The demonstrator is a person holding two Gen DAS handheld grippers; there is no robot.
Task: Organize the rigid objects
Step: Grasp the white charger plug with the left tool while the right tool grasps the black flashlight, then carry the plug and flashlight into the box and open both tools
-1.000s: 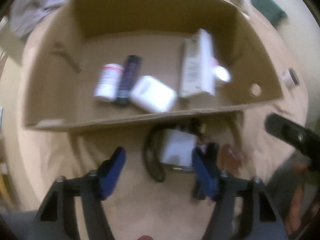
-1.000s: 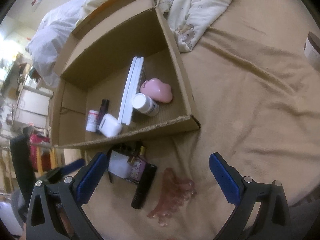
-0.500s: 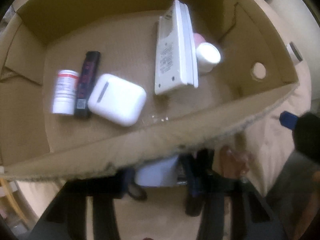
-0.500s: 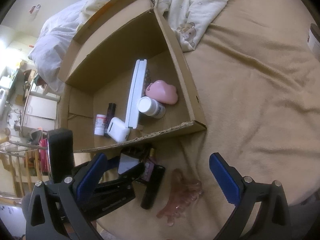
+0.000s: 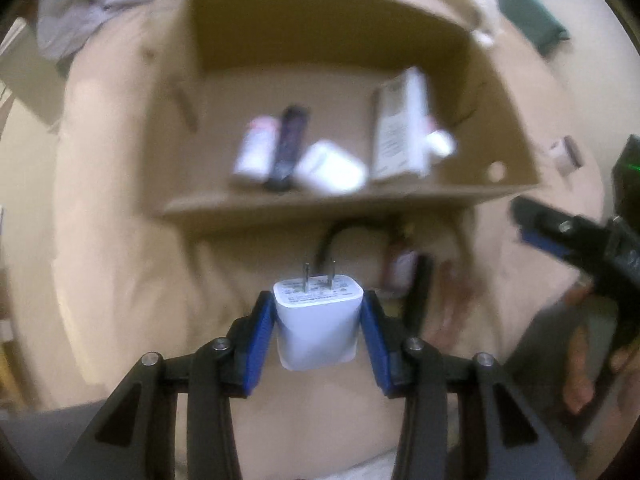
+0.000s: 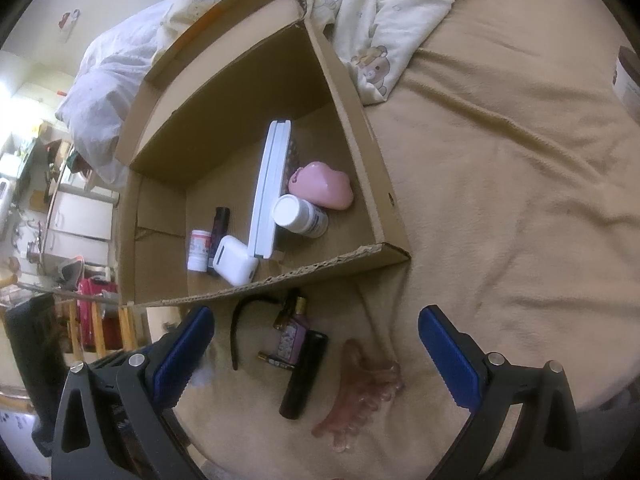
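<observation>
Left tool (image 5: 318,328) clamps white two-prong charger (image 5: 318,324); right tool (image 6: 316,344) spread wide.

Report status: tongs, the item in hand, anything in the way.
Left tongs shut on white charger, prongs forward. Right tongs open, empty, above hair claw and black tube. Cardboard box ahead; its near wall stands between.

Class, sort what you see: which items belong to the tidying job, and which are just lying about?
Job: white charger in the left gripper; cardboard box; hair claw clip, perfume bottle, black tube outside the box.

Lying about: bear-print blanket; jar.
</observation>
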